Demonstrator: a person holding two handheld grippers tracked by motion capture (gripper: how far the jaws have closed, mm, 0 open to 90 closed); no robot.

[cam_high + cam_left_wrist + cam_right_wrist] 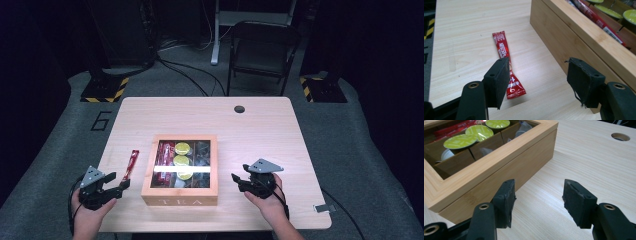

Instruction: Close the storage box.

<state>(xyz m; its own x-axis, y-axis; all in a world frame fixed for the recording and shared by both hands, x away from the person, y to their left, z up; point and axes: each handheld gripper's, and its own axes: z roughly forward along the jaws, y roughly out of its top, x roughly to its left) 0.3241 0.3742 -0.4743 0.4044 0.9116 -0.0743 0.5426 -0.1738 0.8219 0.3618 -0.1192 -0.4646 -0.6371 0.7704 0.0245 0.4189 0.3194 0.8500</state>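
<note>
a pale wooden table point(260, 130) stood on grey carpet in a dark room. at its middle sat a wooden tea box point(180, 172) holding green-lidded pods point(479, 131). the left gripper point(536, 75), jaws spread, hovered by a red sachet point(506, 63) lying left of the box. the right gripper point(537, 200) was spread too, empty, beside the box.

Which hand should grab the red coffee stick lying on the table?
Left. The red stick lies just ahead of the open left gripper, left of the tea box. The right gripper is across the box.
</note>
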